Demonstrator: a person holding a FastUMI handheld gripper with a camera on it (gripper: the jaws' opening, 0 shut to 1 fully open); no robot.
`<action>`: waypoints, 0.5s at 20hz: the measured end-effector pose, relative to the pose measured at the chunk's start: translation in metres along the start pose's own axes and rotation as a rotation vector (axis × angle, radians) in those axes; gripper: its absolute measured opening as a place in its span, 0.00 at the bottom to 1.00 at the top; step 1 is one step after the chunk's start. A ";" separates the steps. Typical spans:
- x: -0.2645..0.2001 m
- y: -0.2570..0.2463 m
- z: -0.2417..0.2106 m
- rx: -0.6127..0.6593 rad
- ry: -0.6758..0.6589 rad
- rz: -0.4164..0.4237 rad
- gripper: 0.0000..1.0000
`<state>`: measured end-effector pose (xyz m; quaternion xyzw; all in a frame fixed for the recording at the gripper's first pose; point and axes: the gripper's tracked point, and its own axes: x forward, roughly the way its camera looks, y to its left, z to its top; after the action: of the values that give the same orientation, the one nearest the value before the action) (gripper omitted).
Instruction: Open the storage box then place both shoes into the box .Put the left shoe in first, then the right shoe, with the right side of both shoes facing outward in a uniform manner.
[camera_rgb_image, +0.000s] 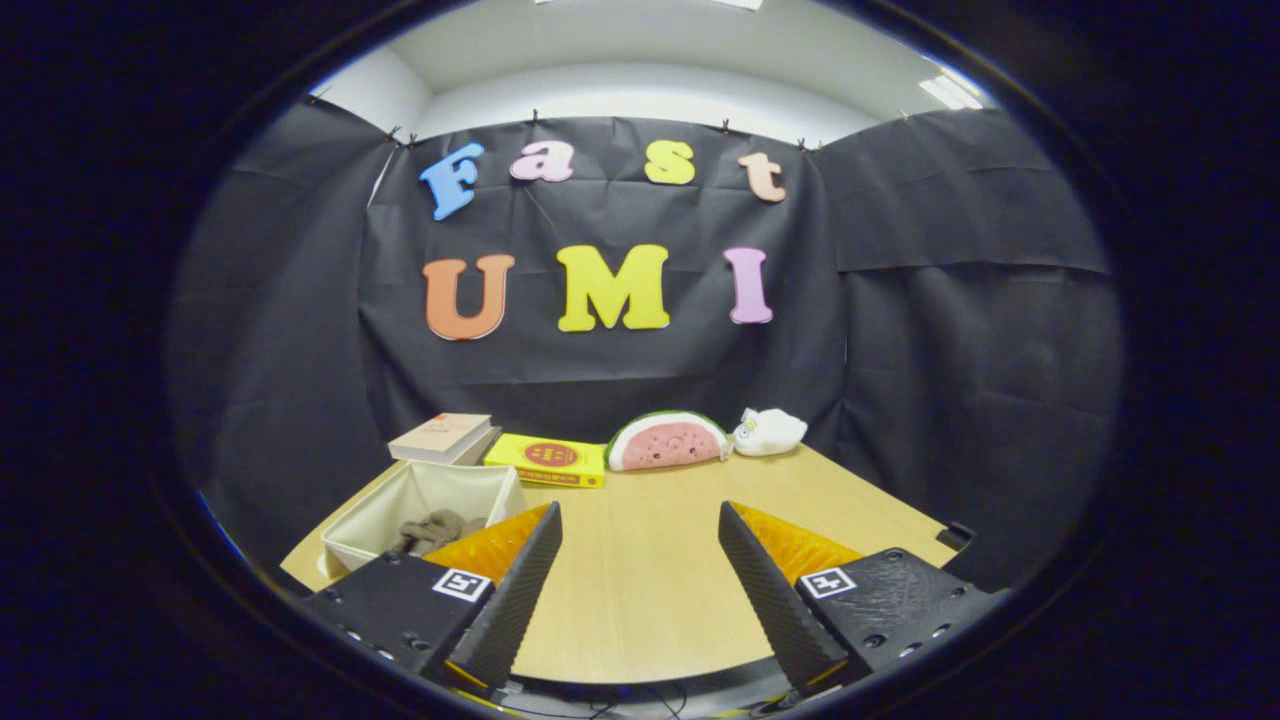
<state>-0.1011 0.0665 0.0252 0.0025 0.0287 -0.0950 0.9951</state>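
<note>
My gripper (640, 530) is open above the wooden table (640, 600), its two fingers spread wide with only bare tabletop between them. A cream fabric storage box (420, 505) stands open-topped just beyond the left finger, at the table's left side. Something brown and crumpled (430, 530) lies inside it, partly hidden behind the left finger; I cannot tell what it is.
Along the table's far edge, against the black cloth wall, lie a pale book (442, 437), a yellow flat box (547, 460), a watermelon-slice plush (667, 441) and a small white plush (768, 432). A small dark object (960, 536) sits at the table's right edge.
</note>
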 end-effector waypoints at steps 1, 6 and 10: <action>-0.004 -0.005 -0.003 0.006 -0.004 -0.006 0.96; -0.011 -0.033 -0.005 -0.013 -0.079 -0.042 0.96; -0.014 -0.041 -0.002 -0.011 -0.144 -0.043 0.96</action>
<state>-0.1227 0.0289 0.0237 -0.0106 -0.0423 -0.1163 0.9923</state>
